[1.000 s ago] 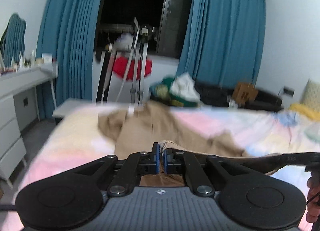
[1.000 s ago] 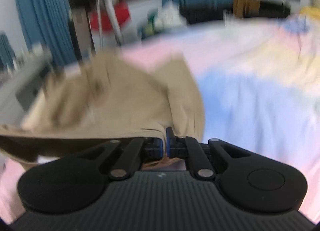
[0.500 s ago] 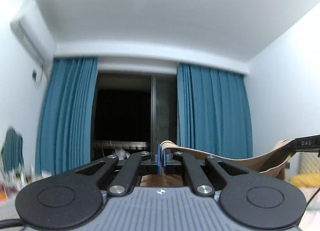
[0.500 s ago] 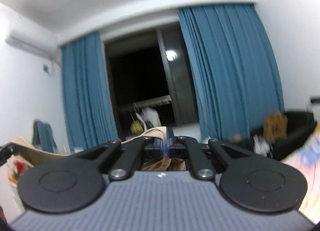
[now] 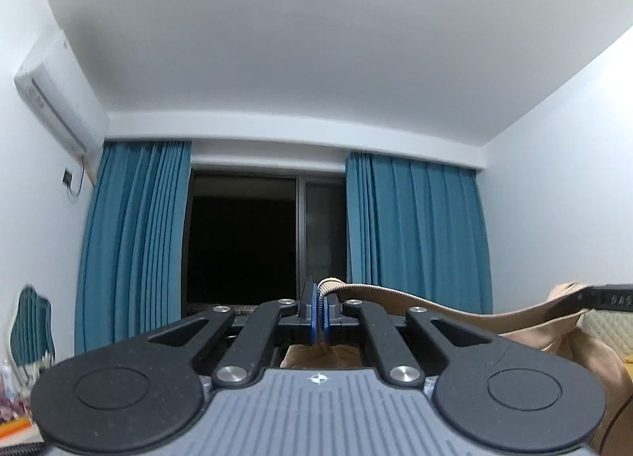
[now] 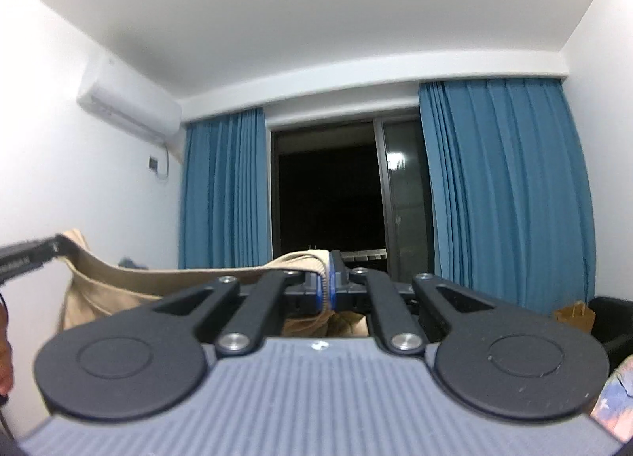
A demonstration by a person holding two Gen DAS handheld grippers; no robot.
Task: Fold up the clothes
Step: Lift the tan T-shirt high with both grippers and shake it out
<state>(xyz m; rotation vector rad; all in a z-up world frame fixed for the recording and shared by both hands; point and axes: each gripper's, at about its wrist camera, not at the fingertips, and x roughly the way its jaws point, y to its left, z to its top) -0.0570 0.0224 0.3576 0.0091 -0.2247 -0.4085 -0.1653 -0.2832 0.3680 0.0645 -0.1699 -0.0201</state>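
The tan garment [image 5: 443, 307] hangs in the air, its ribbed edge stretched between the left tongs [image 5: 319, 315] and the right tongs [image 6: 327, 284], each pinching it tight. Lowering it well likely means level hands, even tension and unbroken grips.

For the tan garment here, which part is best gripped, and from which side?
Its ribbed band edge, one gripper near each end, coming in edge-on. The tan garment hangs from that firm band, pinched by the left gripper and the right gripper, so it spans between them.
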